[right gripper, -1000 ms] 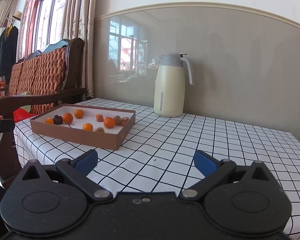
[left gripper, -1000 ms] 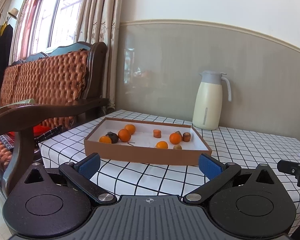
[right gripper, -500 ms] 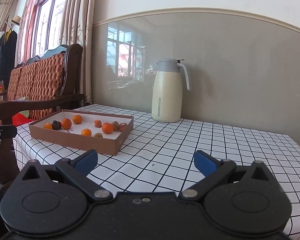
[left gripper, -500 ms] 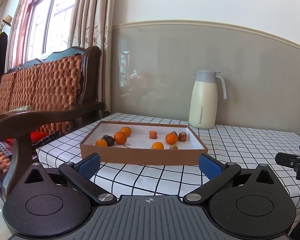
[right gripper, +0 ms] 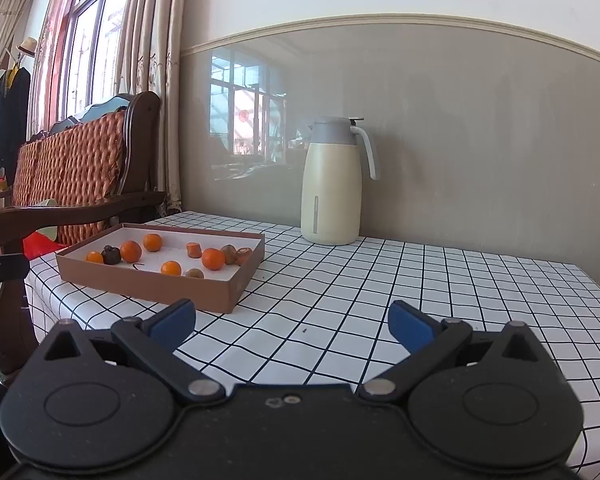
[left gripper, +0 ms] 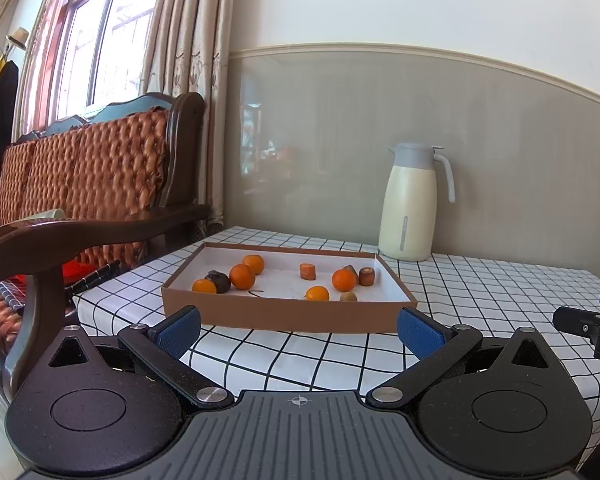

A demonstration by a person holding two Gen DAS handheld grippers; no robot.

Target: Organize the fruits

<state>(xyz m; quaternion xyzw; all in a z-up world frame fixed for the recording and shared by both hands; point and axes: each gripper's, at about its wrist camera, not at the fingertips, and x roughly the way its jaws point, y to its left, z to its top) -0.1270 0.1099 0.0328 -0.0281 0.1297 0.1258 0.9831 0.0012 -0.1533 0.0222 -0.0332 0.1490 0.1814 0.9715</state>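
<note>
Since the earlier frames we have drawn both grippers back slightly from the shallow brown box (left gripper: 288,314), which now sits lower in view. Our left gripper (left gripper: 299,330) and right gripper (right gripper: 292,322) hover with jaws wide open, holding nothing. The oranges (left gripper: 242,276) lie inside the box on the checked desk (right gripper: 380,300), near a cream thermos jug (left gripper: 410,216).

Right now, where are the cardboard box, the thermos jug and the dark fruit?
cardboard box (left gripper: 284,314), left wrist view, near wall.
thermos jug (right gripper: 330,192), right wrist view, cream body.
dark fruit (left gripper: 219,281), left wrist view, its middle.
</note>
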